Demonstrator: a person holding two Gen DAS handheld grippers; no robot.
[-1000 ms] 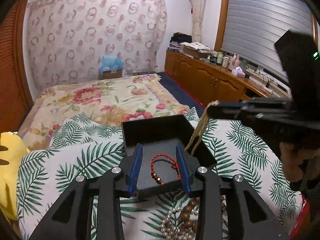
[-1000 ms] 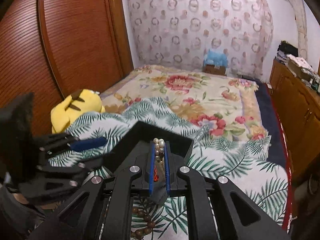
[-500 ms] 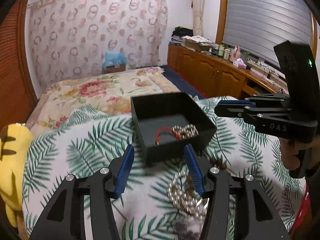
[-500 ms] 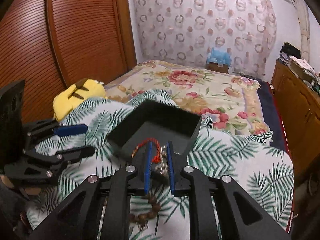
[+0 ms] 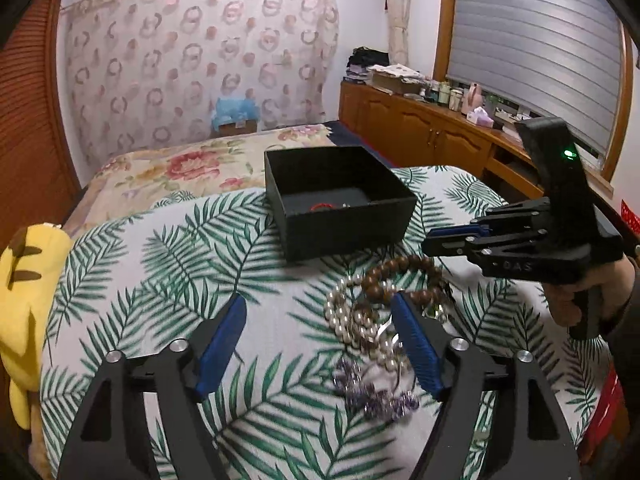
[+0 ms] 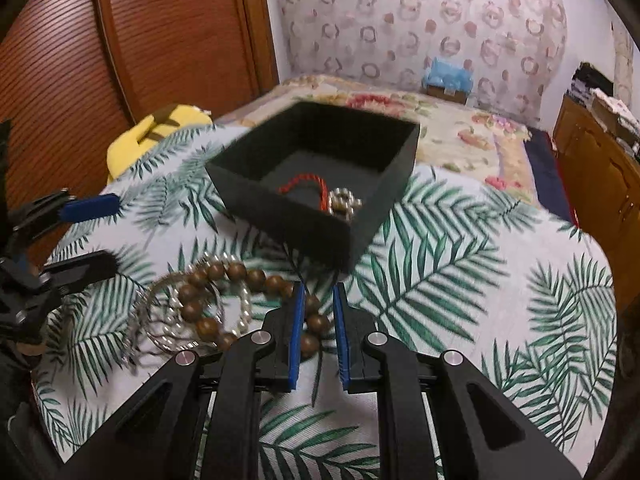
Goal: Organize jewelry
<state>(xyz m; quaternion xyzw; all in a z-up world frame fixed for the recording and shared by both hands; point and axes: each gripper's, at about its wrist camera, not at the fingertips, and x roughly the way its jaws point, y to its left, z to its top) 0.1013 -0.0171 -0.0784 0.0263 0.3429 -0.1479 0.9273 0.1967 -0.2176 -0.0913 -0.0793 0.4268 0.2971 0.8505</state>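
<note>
A black open box (image 5: 340,204) (image 6: 316,184) stands on the palm-leaf cover. Inside lie a red cord bracelet (image 6: 302,184) and a small pearl strand (image 6: 344,202). In front of the box is a pile of jewelry: a brown wooden bead bracelet (image 5: 396,276) (image 6: 224,292), a pearl necklace (image 5: 352,320) (image 6: 200,320) and a purple bead piece (image 5: 372,392). My left gripper (image 5: 320,320) is open wide and empty, low over the pile's left side. My right gripper (image 6: 318,300) is partly open and empty, its fingers either side of the brown beads' right end; it also shows in the left wrist view (image 5: 452,240).
A yellow plush toy (image 5: 24,292) (image 6: 160,132) lies at the cover's left edge. Behind is a floral bedspread (image 5: 192,172). A wooden cabinet (image 5: 420,132) with clutter runs along the right wall. A wooden sliding door (image 6: 120,48) is on the left.
The right gripper let the pearl strand go into the box and opened a little. Both grippers pulled back from the box to the pile in front; the left one opened wider.
</note>
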